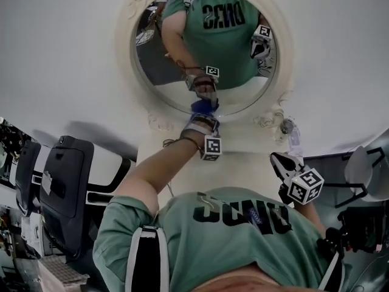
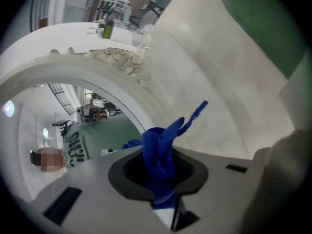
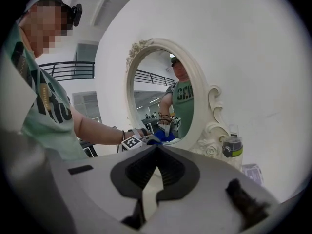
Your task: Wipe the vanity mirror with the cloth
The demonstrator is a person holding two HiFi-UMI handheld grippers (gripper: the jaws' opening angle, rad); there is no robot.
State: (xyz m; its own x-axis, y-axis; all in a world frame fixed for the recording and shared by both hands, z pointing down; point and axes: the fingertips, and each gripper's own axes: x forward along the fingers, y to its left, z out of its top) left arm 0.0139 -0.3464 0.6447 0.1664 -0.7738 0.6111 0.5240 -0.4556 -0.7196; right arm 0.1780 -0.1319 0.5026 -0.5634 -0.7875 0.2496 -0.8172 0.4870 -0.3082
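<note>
Left tongs (image 2: pixel 158 167) clench the soft, light cloth (image 2: pixel 163 135) by its bunched middle, at the fragile mirror's (image 1: pixel 158 72) lower edge. Right tongs (image 3: pixel 156 147) are closed and empty.

- Shirt (image 1: pixel 243 221): sage green, short sleeves, dark block letters across the chest.
- Strap (image 1: pixel 146 260): pale grey with dark edges, over the shoulder.
- Wrist band (image 3: pixel 123 136): thin and dark, on the left wrist.
- Head camera (image 3: pixel 74 12): small and black.
- Left gripper (image 1: pixel 204 109): pale grey shell with a dark recess round the jaws.
- Left cube (image 1: pixel 211 146): white with black square markers.
- Right gripper (image 1: pixel 273 157): black tapered jaws and a pale grey shell.
- Right cube (image 1: pixel 306 185): white with black markers.
</note>
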